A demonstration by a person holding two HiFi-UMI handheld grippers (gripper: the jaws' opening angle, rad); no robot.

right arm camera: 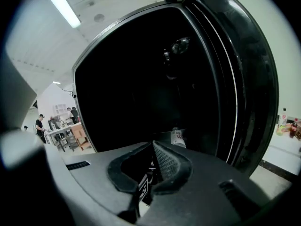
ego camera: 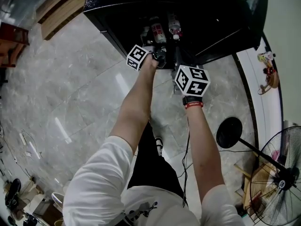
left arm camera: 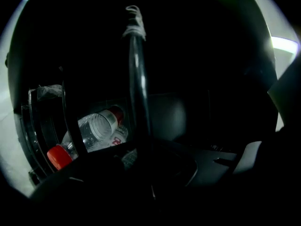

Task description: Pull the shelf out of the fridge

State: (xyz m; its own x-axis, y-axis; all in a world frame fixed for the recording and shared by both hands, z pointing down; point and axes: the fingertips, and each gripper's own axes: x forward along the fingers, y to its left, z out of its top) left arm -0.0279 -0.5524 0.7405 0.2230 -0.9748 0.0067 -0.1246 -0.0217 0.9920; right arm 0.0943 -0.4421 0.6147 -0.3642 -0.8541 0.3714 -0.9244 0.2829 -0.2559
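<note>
The black fridge point(ego camera: 141, 8) stands open, with its wire shelf point(ego camera: 162, 41) carrying clear bottles point(ego camera: 157, 31) with red caps. My left gripper point(ego camera: 160, 56) reaches to the shelf's front. In the left gripper view it point(left arm camera: 150, 149) is shut on a dark shelf bar point(left arm camera: 138, 88), and a bottle point(left arm camera: 91, 133) lies behind it. My right gripper point(ego camera: 180, 60) hovers just right of the left one, outside the fridge. In the right gripper view it point(right arm camera: 153, 147) is shut with nothing between the pads, facing the dark interior point(right arm camera: 141, 79) and one bottle point(right arm camera: 178, 136).
The fridge door point(right arm camera: 244, 79) stands open on the right. A floor fan point(ego camera: 277, 182) and a round black stand base point(ego camera: 229, 132) are to my right. A white counter point(ego camera: 268, 102) holds small items. People stand at a table point(right arm camera: 66, 131) far off on the left.
</note>
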